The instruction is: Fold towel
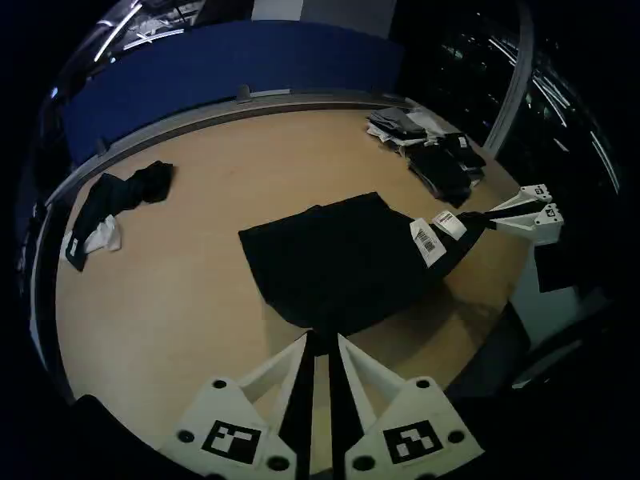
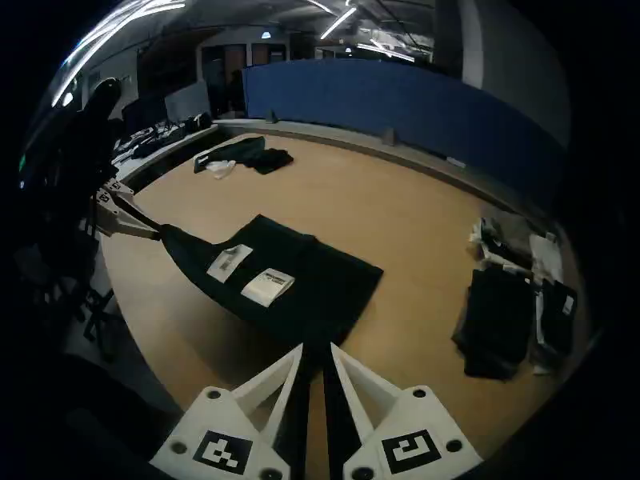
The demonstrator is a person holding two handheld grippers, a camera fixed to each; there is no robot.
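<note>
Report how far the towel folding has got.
Done: the dark towel lies spread on the table, no finished fold evident. In hand: the left gripper and right gripper each pinch an edge, jaws closed on cloth. Left: carry that edge over, release, probably repeat.

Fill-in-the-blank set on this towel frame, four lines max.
The towel on the table is ___.
Its two labels are ___.
The partition behind the table is ___.
Both the left tongs and the right tongs are shut on the ___.
Missing: black, white, blue, towel.
</note>
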